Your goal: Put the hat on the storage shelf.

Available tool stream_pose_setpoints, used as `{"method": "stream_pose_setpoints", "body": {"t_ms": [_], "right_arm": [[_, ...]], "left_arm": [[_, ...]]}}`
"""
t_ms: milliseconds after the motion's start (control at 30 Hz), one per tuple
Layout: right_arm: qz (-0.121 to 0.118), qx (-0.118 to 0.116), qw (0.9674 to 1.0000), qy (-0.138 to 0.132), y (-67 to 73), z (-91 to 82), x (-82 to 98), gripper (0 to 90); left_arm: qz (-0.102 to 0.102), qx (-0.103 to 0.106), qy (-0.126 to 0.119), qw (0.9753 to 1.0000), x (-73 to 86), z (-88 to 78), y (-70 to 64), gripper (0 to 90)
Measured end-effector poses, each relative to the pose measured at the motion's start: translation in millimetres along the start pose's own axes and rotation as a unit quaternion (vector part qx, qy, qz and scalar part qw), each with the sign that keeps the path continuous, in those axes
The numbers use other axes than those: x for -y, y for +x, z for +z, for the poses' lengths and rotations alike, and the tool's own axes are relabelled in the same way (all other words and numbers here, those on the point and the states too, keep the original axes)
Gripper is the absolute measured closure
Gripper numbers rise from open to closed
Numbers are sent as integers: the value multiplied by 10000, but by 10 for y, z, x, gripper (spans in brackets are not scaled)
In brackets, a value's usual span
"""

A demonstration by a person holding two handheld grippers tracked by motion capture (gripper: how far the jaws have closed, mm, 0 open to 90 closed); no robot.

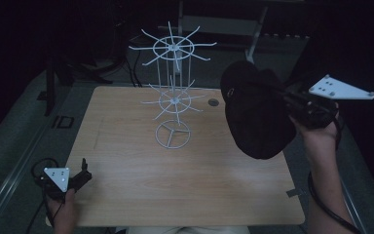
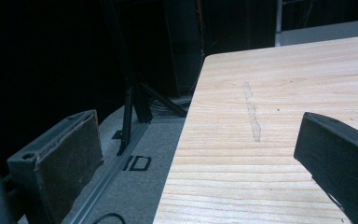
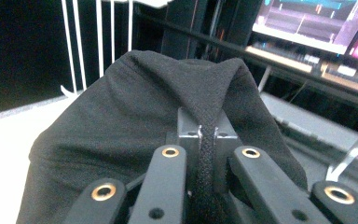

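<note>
A black cap (image 1: 255, 114) hangs in the air over the table's right side, pinched by my right gripper (image 1: 292, 100). In the right gripper view the jaws are shut on a fold of the black cap (image 3: 121, 121), with the gripper (image 3: 207, 133) clamped on the fabric edge. A white wire rack (image 1: 174, 92) with two tiers of radiating hooks stands at the table's far middle, left of the cap. My left gripper (image 1: 84, 170) rests at the table's near left edge. Its jaws stand open in the left gripper view (image 2: 191, 154), with nothing between them.
The wooden table (image 1: 136, 185) has a rounded front edge and a faint tape mark (image 2: 252, 116) on its left part. Its dark grommet hole (image 1: 214, 102) lies beside the rack. Dark stands and cables sit on the floor beyond the left edge.
</note>
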State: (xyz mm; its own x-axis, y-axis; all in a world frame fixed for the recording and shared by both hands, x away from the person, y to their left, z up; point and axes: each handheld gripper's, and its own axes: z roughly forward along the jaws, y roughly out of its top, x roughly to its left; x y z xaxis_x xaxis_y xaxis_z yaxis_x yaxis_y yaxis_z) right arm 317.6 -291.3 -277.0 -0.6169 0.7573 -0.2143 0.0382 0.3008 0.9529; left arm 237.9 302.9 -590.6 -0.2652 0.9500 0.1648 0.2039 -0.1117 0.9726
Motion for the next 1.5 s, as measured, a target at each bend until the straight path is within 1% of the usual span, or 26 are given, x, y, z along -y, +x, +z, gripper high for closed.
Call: {"method": "stream_pose_setpoints", "body": {"t_ms": [100, 200, 267, 367, 433, 500, 633, 800, 833, 1000, 1067, 1233, 1433, 1500], "right_arm": [[-153, 26, 9998, -149, 32, -51, -234, 869], [-344, 130, 9989, -293, 60, -91, -491, 869], [-370, 154, 9983, -414, 72, -113, -632, 869], [-413, 150, 9973, -583, 98, -128, -796, 869], [-420, 67, 9968, -681, 124, -109, -891, 869], [-448, -26, 9965, -712, 166, -61, -969, 869], [-466, -217, 9960, -731, 271, 48, -1032, 869], [-442, -496, 9948, -776, 417, 193, -1011, 869], [-442, -587, 9943, -769, 457, 246, -987, 869], [-438, -775, 9941, -622, 545, 417, -870, 869], [-407, -836, 9940, -571, 564, 464, -808, 868], [-376, -904, 9942, -439, 577, 536, -633, 868], [-227, -1056, 9932, -423, 560, 529, -473, 866], [-202, -1066, 9932, -419, 560, 521, -422, 864]], "left_arm": [[3, 1, 4, 10000, 0, 0, -1, 13], [-2, -2, -2, 10000, 0, 0, 0, 13], [-6, 3, -3, 10000, 0, 1, 1, 13], [-2, 10, 4, 10000, 0, 2, 2, 13], [0, 11, 0, 10000, 0, 1, 1, 13], [2, 13, 2, 10000, 0, 0, 3, 13], [-6, 28, 4, 10000, 0, 0, 6, 13], [-20, 43, 4, 10000, 1, -2, 11, 13], [-15, 45, 2, 10000, 1, -2, 11, 13], [-43, 47, -11, 10000, 2, -4, 14, 13], [-46, 52, -10, 10000, 3, -4, 15, 13], [-43, 58, -4, 10000, 2, -4, 16, 13], [-29, 51, -7, 10000, 2, -4, 12, 13], [-35, 49, -8, 10000, 2, -4, 13, 13]]}}
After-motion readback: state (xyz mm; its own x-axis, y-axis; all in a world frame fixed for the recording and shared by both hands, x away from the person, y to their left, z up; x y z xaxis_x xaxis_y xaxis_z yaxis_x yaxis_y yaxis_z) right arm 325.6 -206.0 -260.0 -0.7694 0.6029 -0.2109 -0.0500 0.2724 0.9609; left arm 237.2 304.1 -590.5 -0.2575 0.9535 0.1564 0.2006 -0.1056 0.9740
